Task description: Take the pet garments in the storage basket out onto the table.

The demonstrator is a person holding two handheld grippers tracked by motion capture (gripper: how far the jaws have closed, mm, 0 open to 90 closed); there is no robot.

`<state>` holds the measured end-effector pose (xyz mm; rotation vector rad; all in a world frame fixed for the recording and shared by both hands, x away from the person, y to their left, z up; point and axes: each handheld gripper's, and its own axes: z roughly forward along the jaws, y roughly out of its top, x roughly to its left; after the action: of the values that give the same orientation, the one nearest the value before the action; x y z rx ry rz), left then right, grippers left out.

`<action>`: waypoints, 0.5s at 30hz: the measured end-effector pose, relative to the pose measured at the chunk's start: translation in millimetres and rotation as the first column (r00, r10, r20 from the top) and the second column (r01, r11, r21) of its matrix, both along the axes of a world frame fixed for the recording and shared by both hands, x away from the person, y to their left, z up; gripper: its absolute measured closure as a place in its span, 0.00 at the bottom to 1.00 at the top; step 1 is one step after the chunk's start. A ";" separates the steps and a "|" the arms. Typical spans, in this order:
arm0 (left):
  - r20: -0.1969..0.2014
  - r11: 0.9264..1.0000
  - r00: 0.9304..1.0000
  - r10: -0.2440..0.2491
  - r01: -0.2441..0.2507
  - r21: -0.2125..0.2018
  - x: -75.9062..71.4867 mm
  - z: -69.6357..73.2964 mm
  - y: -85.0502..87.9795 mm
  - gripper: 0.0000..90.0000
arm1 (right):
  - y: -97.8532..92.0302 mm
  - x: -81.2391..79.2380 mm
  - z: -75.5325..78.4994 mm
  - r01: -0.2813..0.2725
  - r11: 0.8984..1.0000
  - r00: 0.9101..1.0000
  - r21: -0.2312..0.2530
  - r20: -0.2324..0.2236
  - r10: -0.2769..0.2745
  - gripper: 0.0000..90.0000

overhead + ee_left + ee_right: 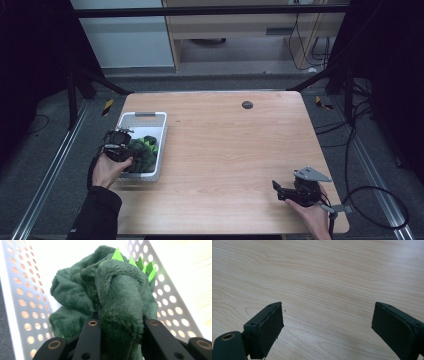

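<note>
- We see the left gripper [121,145] clamped on the green plush toy [110,297], in the white basket [145,117], left-centre of high view.
- Toy is crumpled; long axis unclear, spikes [140,263] point to upper right in left gripper view.
- Right gripper [327,322]: jaws wide apart, nothing between, over the table [324,272].

My left gripper [121,145] reaches forward from my left hand [107,170], jaws clamped tight on soft green plush [120,302]. My right gripper [292,191] sits low near the table's near right corner in my right hand [312,215], jaws spread wide with nothing between them.
</note>
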<state>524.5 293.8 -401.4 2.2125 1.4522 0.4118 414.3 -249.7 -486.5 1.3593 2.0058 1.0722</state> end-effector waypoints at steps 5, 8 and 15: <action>0.041 1.000 0.999 -0.010 0.011 -0.012 -5.5 17.8 1.9 0.84 | -0.4 0.3 -0.3 -0.001 1.000 1.000 -0.007 0.007 0.001 0.11; 0.065 1.000 0.998 -0.020 0.021 -0.015 -9.1 29.8 2.9 0.84 | -0.6 0.2 -0.2 0.000 1.000 1.000 -0.006 0.007 0.001 0.11; 0.116 0.998 0.992 -0.049 0.052 -0.028 -19.8 53.3 3.9 0.84 | -0.7 -0.1 0.3 0.001 1.000 1.000 -0.007 0.015 -0.001 0.11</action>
<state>504.7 297.7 -348.1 2.1594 1.3308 0.4885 414.3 -250.3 -486.2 1.3447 1.9968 1.0708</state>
